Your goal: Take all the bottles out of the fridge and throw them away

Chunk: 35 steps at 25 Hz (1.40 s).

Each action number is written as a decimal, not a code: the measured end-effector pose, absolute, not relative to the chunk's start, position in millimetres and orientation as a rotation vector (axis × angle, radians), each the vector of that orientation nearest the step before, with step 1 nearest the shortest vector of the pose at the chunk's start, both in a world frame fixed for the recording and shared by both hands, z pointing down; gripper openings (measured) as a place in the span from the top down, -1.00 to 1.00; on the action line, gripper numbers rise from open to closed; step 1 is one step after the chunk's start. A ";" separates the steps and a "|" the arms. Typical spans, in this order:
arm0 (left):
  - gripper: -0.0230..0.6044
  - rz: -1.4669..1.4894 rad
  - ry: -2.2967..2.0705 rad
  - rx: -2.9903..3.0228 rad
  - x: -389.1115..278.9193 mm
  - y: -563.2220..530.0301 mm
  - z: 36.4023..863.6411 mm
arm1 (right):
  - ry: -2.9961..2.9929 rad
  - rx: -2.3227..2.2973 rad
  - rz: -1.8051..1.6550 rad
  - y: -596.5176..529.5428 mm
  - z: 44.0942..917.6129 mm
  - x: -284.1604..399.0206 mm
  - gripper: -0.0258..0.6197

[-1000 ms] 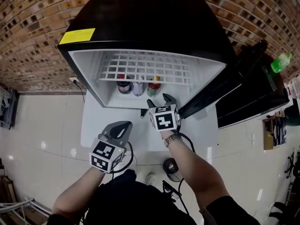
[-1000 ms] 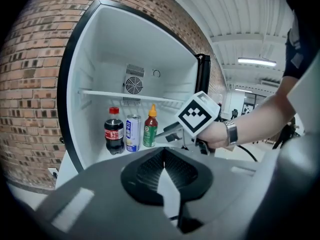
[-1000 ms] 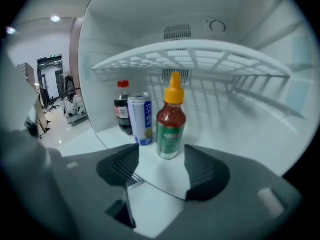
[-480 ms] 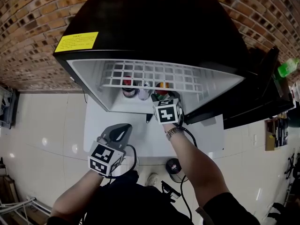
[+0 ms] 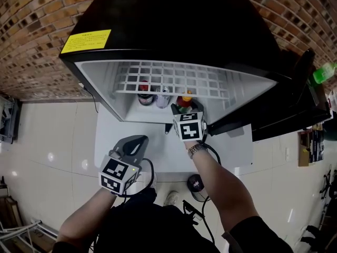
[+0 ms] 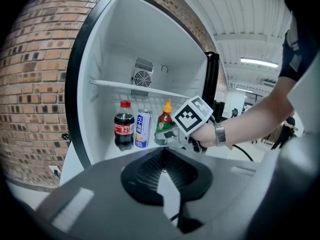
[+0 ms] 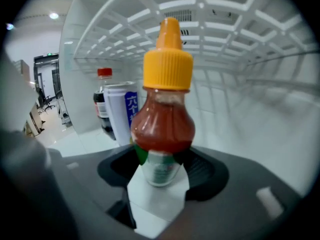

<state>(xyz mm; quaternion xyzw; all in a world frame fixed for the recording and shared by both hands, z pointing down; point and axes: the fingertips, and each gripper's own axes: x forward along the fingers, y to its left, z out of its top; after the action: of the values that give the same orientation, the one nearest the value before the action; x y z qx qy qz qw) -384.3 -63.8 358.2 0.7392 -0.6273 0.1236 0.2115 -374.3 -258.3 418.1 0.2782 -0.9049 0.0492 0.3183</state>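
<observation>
A yellow sticker (image 5: 86, 40) is sitting on the top front corner of the black fridge (image 5: 174, 15). Dark lines of print are running across it, but they are too small to read. Inside, a blue-and-white can (image 6: 143, 129) is showing Chinese characters running down its side. The top one is looking like 六, and the rest are not coming out clearly. The cola bottle (image 6: 123, 128) is wearing a red label with white script that is too small to make out. The sauce bottle (image 7: 164, 129) is carrying a green-and-white label, and its print is blurring beyond reading.
</observation>
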 end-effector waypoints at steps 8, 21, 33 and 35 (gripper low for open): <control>0.92 0.343 -1.732 2.084 -344.4 -59.7 350.9 | -2.417 0.709 0.124 -222.5 401.0 -331.1 0.06; 0.91 0.366 -1.684 2.163 -224.3 -32.8 344.8 | -2.453 0.678 0.140 -133.2 375.5 -200.7 0.06; 0.92 0.407 -1.549 2.272 -106.2 -18.7 356.5 | -2.396 0.769 0.218 -78.4 396.5 -62.5 0.06; 0.92 0.432 -1.507 2.293 -90.9 -19.4 361.4 | -2.377 0.793 0.252 -72.0 405.1 -44.0 0.06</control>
<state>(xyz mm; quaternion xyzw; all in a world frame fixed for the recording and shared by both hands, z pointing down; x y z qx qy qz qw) -90.9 -19.4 361.4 0.8120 -0.5335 0.1528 0.1808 -44.0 -72.0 405.1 0.2998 -0.8983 0.0953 0.3066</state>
